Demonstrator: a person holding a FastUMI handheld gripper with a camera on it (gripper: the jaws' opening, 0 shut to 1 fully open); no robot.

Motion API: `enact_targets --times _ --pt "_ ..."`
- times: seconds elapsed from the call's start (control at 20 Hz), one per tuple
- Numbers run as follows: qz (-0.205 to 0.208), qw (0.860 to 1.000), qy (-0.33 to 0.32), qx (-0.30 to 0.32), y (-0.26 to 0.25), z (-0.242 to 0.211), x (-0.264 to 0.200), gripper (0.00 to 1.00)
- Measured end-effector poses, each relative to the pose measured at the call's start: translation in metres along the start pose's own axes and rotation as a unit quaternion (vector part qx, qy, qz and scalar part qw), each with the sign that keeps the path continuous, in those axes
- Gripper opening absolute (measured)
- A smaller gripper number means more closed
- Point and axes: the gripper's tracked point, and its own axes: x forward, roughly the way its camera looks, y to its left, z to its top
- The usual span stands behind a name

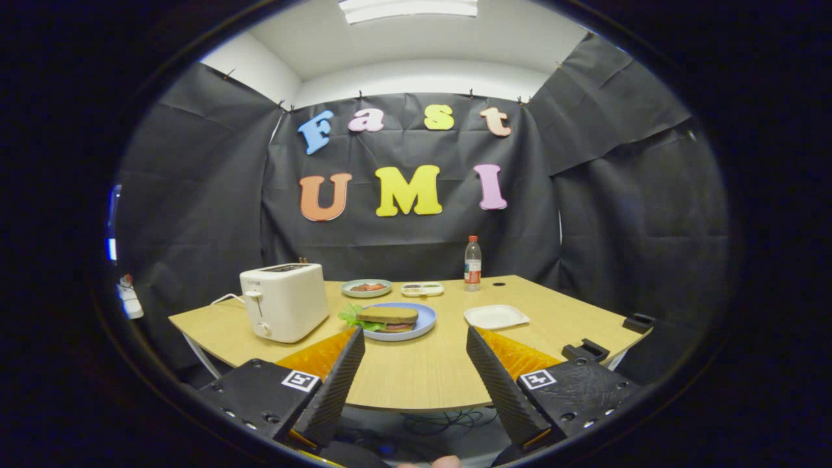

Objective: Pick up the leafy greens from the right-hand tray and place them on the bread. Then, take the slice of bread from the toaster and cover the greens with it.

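On the left of the wooden worktop stands a white toaster with its lever on the near side and a cord trailing off behind it. Just right of it sits a blue plate carrying a slice of bread laid over the leafy greens, which poke out on the toaster side. Behind the plate are a grey dish with something red in it and a small divided tray. Further right a bottle stands upright near the back edge, and nearer lies an empty white tray. The claw is spread wide and holds nothing, hanging at the near edge of the worktop, well short of the plate.
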Motion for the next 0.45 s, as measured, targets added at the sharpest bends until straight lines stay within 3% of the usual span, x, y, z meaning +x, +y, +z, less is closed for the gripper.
enact_targets --times 0.45 --pt "0.006 1.000 0.008 -0.001 0.0068 0.0014 0.0058 0.96"
